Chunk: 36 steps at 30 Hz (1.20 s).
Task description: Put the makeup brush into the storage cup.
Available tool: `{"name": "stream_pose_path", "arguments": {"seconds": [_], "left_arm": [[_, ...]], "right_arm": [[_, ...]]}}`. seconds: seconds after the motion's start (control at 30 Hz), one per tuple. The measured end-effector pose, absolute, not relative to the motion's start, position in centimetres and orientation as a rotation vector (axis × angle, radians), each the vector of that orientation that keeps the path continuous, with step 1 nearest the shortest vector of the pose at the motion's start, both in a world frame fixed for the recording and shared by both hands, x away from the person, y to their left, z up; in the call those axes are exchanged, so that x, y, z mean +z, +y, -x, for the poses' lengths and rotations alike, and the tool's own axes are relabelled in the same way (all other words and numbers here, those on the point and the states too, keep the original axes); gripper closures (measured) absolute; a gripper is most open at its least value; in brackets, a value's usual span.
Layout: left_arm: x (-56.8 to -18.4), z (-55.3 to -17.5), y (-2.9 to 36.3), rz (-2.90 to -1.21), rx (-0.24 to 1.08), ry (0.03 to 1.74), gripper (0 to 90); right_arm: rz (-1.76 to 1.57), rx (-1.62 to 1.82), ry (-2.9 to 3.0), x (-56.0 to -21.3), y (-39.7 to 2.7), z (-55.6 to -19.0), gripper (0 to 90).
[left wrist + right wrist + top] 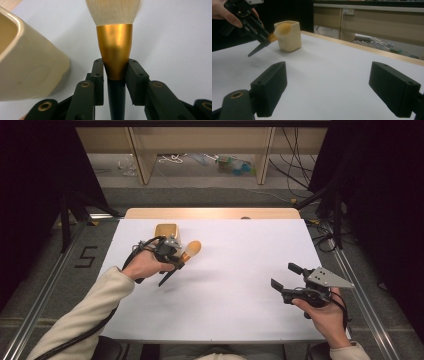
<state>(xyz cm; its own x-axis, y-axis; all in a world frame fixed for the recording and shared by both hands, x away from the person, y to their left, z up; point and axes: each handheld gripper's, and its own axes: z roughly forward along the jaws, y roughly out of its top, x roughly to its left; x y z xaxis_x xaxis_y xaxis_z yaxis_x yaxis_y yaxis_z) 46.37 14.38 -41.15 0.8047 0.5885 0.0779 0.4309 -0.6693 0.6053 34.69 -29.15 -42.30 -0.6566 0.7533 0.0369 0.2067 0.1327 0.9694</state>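
Brush (114,50) clamped in left hand-held gripper (176,261), jaws pinching the gold collar where it meets the black handle, bristles pointing away, handle trailing down toward the tabletop (235,270). Cream cup (166,231) just beside the bristle end, near the far edge. Right hand-held gripper (284,279) wide open, holding nothing, well apart near the right edge. Broad bare white surface between the two.
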Motion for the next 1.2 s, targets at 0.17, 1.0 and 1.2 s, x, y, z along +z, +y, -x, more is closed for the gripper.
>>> {"name": "stream_pose_path", "arguments": {"seconds": [0.17, 1.0, 1.2], "left_arm": [[-41.2, -46.1, 14.8, -2.377, 0.361, 0.764, 69.6], [-41.2, -45.2, 15.9, -2.252, 0.405, 0.799, 69.5], [-41.2, -45.1, 16.2, -2.223, 0.418, 0.814, 69.6]], "right_arm": [[-0.916, 1.555, 1.952, -42.3, -29.1, -34.7, 16.0], [-0.921, 1.559, 1.948, -42.4, -29.1, -34.7, 16.0], [-0.922, 1.559, 1.948, -42.4, -29.1, -34.7, 16.0]]}}
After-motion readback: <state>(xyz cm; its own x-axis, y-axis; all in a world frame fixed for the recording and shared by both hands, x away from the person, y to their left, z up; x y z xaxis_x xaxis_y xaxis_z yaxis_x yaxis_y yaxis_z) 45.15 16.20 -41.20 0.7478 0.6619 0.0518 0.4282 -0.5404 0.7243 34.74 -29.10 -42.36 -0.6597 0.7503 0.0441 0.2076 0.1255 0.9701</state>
